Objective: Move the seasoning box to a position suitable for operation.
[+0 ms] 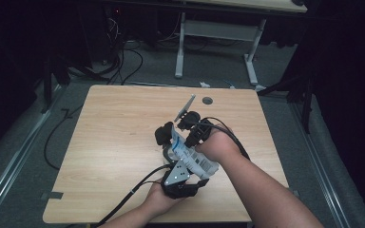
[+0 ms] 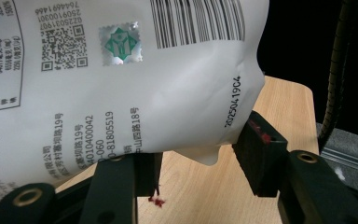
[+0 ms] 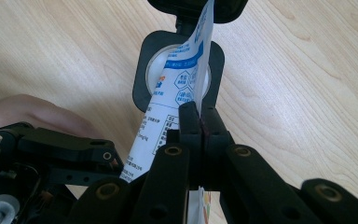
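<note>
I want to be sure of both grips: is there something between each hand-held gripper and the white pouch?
Nothing visible stands between. The left hand-held gripper has the pouch between its jaws, which touch its sides. The right hand-held gripper is shut directly on the pouch's thin edge.

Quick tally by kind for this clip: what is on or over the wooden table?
White printed pouch: 1
Hand-held tools, left tool and right tool: 2
Wooden table: 1
Total: 4
</note>
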`<move>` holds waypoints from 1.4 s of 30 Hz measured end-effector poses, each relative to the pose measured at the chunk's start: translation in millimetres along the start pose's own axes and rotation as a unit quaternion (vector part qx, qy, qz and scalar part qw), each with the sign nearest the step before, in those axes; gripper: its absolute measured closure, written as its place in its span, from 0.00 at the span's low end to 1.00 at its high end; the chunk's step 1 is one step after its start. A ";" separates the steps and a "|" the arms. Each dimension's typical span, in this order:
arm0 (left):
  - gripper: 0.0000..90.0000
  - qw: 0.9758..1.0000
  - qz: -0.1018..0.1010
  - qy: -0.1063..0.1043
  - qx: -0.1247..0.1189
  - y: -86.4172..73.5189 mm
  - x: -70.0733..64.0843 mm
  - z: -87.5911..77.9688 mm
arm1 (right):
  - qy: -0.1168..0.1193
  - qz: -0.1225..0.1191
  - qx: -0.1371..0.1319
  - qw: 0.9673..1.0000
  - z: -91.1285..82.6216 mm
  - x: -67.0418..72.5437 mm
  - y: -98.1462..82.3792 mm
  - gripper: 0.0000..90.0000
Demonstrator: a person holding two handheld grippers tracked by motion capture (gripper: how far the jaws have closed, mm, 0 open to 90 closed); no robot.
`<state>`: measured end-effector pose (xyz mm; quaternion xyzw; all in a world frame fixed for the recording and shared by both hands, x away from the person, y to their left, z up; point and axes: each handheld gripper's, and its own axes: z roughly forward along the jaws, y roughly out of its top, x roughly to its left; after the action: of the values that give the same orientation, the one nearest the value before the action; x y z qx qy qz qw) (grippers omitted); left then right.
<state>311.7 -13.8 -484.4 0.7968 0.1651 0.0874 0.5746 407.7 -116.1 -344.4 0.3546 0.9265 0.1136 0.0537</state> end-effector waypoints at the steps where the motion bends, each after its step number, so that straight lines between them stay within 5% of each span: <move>1: 0.60 1.000 0.000 0.000 0.000 0.0 0.0 0.0 | 0.000 0.000 0.000 1.000 0.0 0.0 0.0 1.00; 42: 0.61 1.000 -0.001 0.002 -0.008 2.1 2.1 -2.5 | 0.000 -0.007 -0.004 1.000 1.3 -1.2 3.5 1.00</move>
<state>313.1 -11.4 -481.7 0.7919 0.1664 0.0893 0.5807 411.1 -114.2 -344.8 0.3476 0.9287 0.1169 0.0558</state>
